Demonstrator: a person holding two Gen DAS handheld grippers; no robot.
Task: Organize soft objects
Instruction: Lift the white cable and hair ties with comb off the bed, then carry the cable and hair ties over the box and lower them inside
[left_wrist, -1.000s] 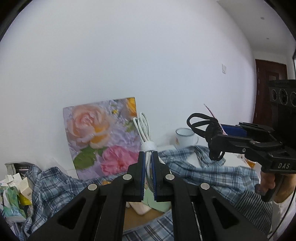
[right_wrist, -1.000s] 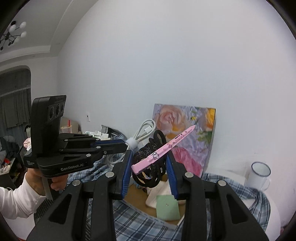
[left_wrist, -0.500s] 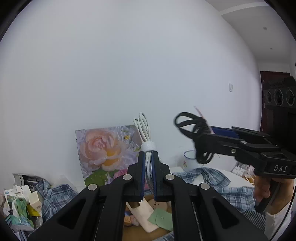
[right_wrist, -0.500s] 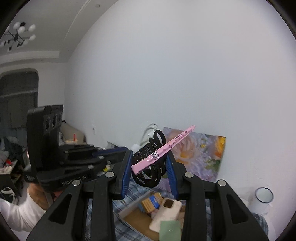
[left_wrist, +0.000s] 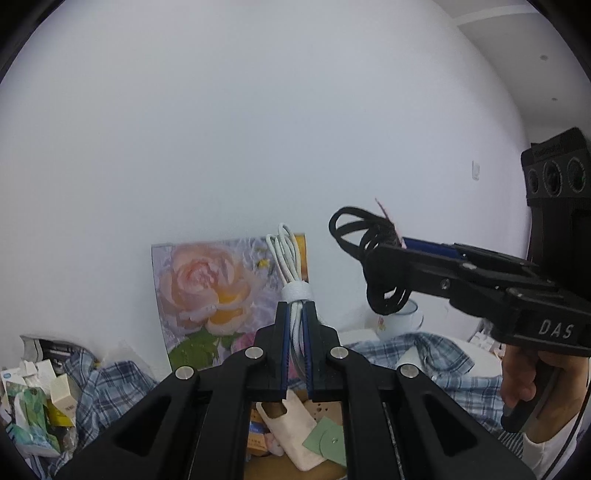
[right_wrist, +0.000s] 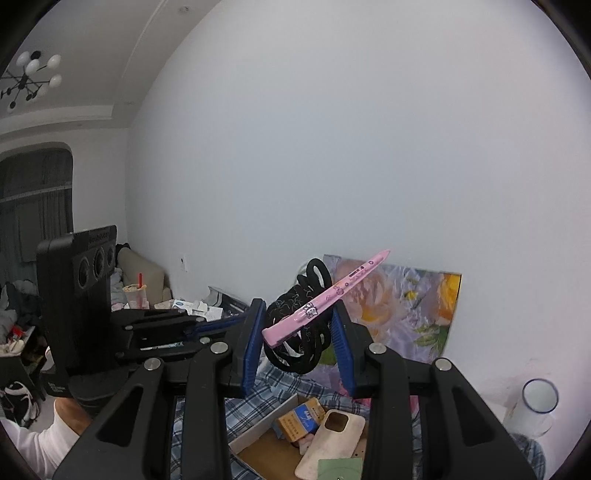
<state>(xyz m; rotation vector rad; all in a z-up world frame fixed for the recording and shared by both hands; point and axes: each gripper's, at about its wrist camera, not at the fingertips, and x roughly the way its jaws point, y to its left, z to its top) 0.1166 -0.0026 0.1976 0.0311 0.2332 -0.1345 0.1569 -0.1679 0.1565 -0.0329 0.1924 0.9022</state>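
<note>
**2 claws raised, each loaded**

Item count: 1 coiled white cable (left_wrist: 291, 266), 1 bundle of black hair ties (right_wrist: 301, 332), 1 pink hair clip (right_wrist: 325, 299), 1 cardboard box (right_wrist: 258, 435), 1 phone case (right_wrist: 332, 443), 1 white mug (right_wrist: 535, 406), 1 flower picture (left_wrist: 207, 295).

Left claw (left_wrist: 295, 332) — jaws narrowed to a slit, pinching the cable just below its white strap; the loops stand upright above the fingertips. Right claw (right_wrist: 299, 332) — jaws clamped on the hair ties, which fill the gap between the blue pads (right_wrist: 253, 343); the clip lies slantwise across the bundle, tip up and to the right.

Both claws point nearly level, slightly downward, side by side above the box on the plaid cloth (left_wrist: 436, 354). A hand (left_wrist: 524, 376) grips the right handle from below; a white sleeve (right_wrist: 33, 439) shows behind the left one.
</note>
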